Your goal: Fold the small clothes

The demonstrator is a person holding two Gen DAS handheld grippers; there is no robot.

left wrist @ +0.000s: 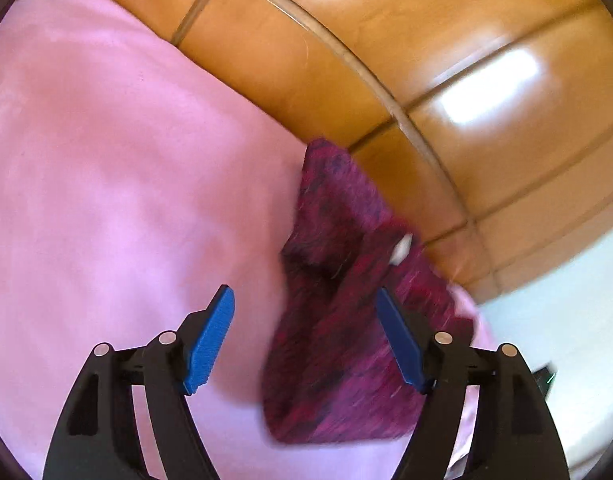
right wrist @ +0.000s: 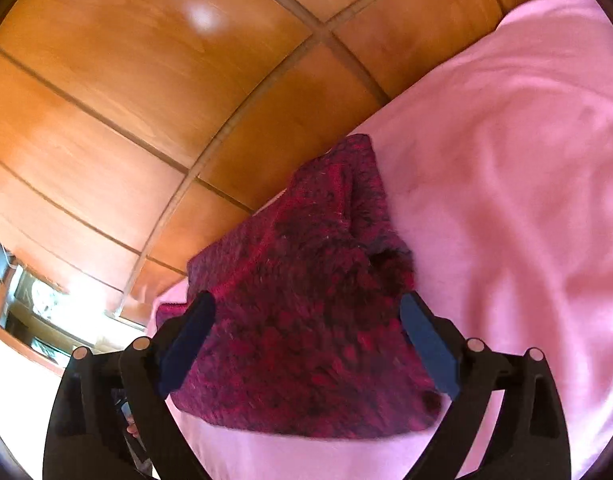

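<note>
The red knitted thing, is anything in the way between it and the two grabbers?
Nothing visible. The red knitted garment lies on the pink cloth, right in front of the open right gripper and left gripper.

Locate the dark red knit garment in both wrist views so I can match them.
Left wrist: dark red knit garment lower centre-right, on the pink blanket, under the right-hand blue pad.
Right wrist: garment lower centre, spanning the open jaws.
Shared landmark: wooden panelled wall behind the blanket edge.
</note>
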